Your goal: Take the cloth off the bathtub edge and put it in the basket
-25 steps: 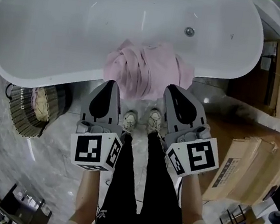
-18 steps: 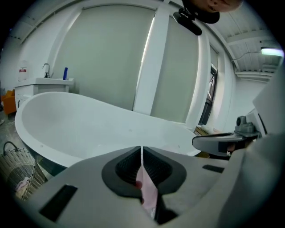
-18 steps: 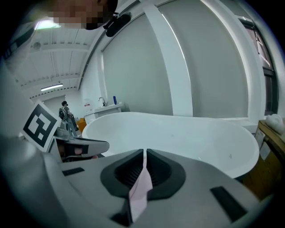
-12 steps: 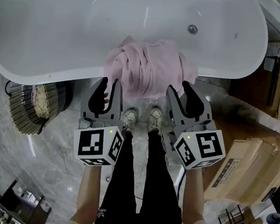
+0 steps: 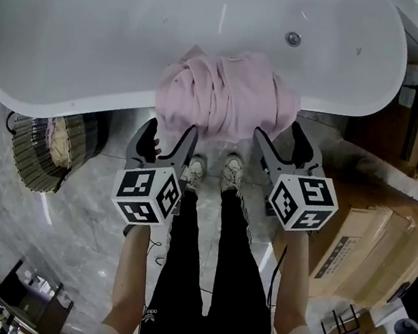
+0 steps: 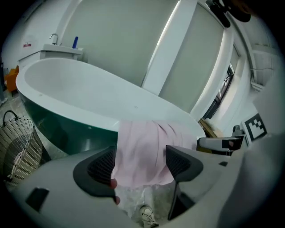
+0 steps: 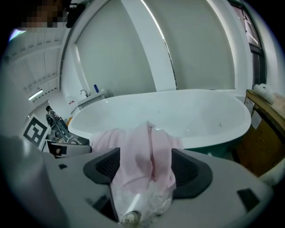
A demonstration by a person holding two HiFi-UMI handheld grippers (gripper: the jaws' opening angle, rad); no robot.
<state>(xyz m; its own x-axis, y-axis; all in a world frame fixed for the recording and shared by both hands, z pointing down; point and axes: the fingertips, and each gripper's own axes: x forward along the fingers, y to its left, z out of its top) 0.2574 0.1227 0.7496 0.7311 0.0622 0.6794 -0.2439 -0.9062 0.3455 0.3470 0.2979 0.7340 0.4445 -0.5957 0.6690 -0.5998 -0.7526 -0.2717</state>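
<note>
Both sets of jaws have just been opening. The left gripper and right gripper now stand wide and sit lower than a second ago, near the pink cloth. It hangs ungripped over the bathtub edge. A grasp looks imminent. The basket waits at left.

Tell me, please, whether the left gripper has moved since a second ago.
Yes: the left gripper has come closer to the bathtub edge, its jaws just opening with the cloth's hanging end between them.
</note>
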